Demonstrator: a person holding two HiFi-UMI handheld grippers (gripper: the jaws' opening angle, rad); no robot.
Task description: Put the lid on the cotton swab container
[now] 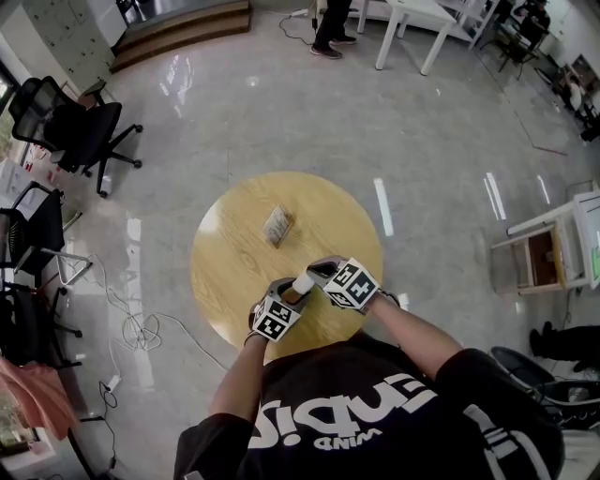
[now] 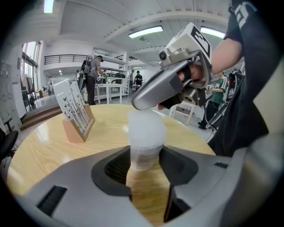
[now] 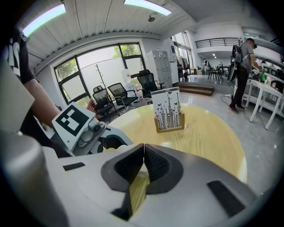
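Note:
A translucent cotton swab container (image 2: 144,153) stands upright on the round wooden table (image 1: 234,253), near its front edge. My left gripper (image 2: 145,162) is shut on its lower body, one pad on each side. A frosted white lid (image 2: 146,124) sits over the top of the container. From above and to the right, my right gripper (image 2: 138,104) comes down with its tip at the lid's top; its jaws are shut, pads meeting (image 3: 143,153). In the head view the container (image 1: 302,284) shows as a small white cylinder between the left gripper (image 1: 292,295) and the right gripper (image 1: 314,274).
A wooden block holding a printed card (image 1: 277,225) stands near the table's middle, beyond the container. Black office chairs (image 1: 80,127) and loose cables (image 1: 131,328) are on the floor to the left. White tables (image 1: 422,19) and a standing person are at the back.

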